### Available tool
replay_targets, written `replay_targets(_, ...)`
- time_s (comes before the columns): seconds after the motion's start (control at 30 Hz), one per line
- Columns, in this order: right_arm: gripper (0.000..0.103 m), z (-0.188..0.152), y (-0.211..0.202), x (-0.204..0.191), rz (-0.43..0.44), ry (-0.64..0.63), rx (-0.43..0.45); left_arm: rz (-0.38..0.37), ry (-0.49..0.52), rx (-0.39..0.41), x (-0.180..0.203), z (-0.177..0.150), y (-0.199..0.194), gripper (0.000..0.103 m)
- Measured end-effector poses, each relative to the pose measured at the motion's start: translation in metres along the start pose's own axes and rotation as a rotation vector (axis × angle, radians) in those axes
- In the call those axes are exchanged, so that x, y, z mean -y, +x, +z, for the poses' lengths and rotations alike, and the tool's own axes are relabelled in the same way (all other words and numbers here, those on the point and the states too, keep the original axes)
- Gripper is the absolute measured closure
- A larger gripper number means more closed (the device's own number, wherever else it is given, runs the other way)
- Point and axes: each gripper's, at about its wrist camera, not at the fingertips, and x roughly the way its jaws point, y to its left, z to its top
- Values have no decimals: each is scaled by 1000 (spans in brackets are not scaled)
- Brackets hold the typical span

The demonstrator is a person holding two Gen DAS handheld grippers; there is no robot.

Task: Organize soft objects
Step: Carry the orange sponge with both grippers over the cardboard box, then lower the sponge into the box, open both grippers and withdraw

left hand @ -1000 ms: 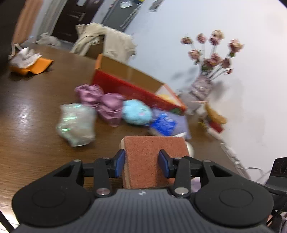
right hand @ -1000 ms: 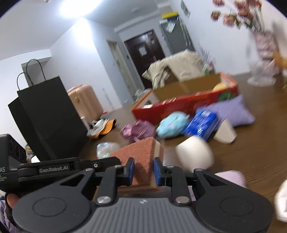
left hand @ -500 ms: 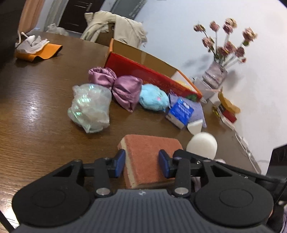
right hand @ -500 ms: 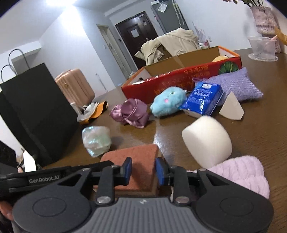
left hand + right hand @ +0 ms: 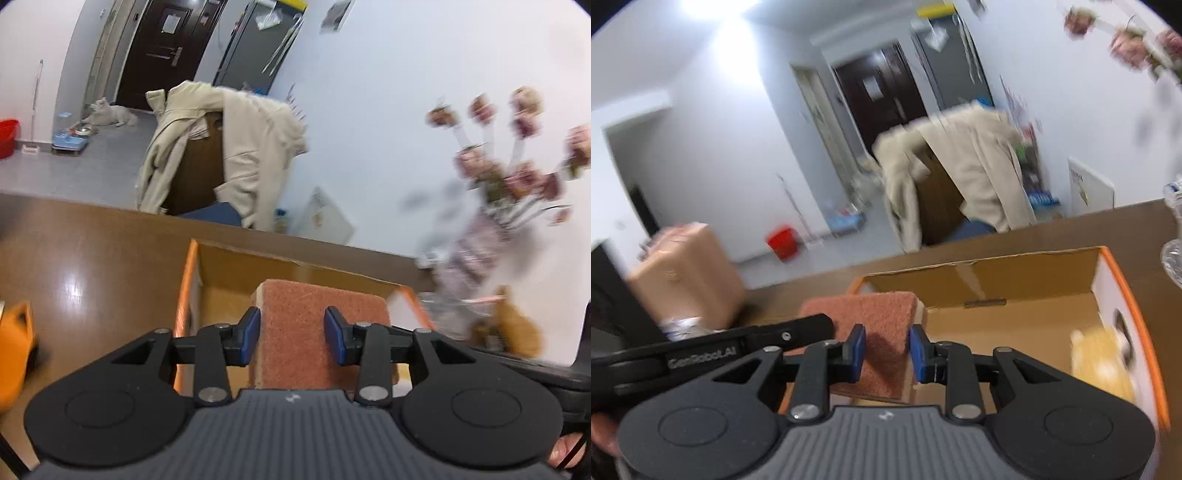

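Note:
A rust-red scouring sponge [image 5: 314,332] with a pale foam layer is held by both grippers at once. My left gripper [image 5: 292,334] is shut on it across its width. My right gripper [image 5: 887,352] is shut on the same sponge [image 5: 871,325] from the other side. The sponge hangs over the open cardboard box [image 5: 236,284] with orange edges; the box also shows in the right wrist view [image 5: 1015,317]. A blurred yellow soft thing [image 5: 1097,354] lies inside the box at its right end.
The brown wooden table [image 5: 85,258] runs left of the box. An orange object [image 5: 14,350] sits at the left edge. A vase of pink flowers [image 5: 480,240] stands right of the box. A chair draped with a beige coat [image 5: 221,155] stands behind the table.
Both grippers have lifted the sponge from low over the table and carried it forward over the open box. The loose soft items on the table have dropped out of view.

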Motion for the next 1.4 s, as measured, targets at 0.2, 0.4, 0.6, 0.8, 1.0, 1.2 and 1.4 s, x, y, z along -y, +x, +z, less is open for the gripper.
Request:
replay_targets(0.2, 82, 35, 126, 20, -83, 63, -134, 121, -74, -127, -42, 30, 101, 65)
replay_targets(0.4, 82, 31, 151, 22, -92, 62, -164, 84, -9, -59, -38, 38, 81, 60)
replay_targets(0.6, 82, 56, 71, 7, -95, 3, -46, 74, 79, 0, -4, 47, 22, 57)
replay_targets(0.8, 76, 75, -71, -9, -56, -23, 112, 31, 186, 115, 53, 38, -82, 45)
replay_targets(1.0, 57, 33, -189, -25, -2, -62, 190, 9, 277, 203, 97, -18, -178, 28)
replay_targets(1.2, 35, -83, -275, -33, 56, -208, 279, -28, 340, 266, 111, -124, -238, 17)
replay_targets(1.4, 17, -221, -309, -22, -134, -354, 417, 46, 371, 339, 105, -254, -266, 4)
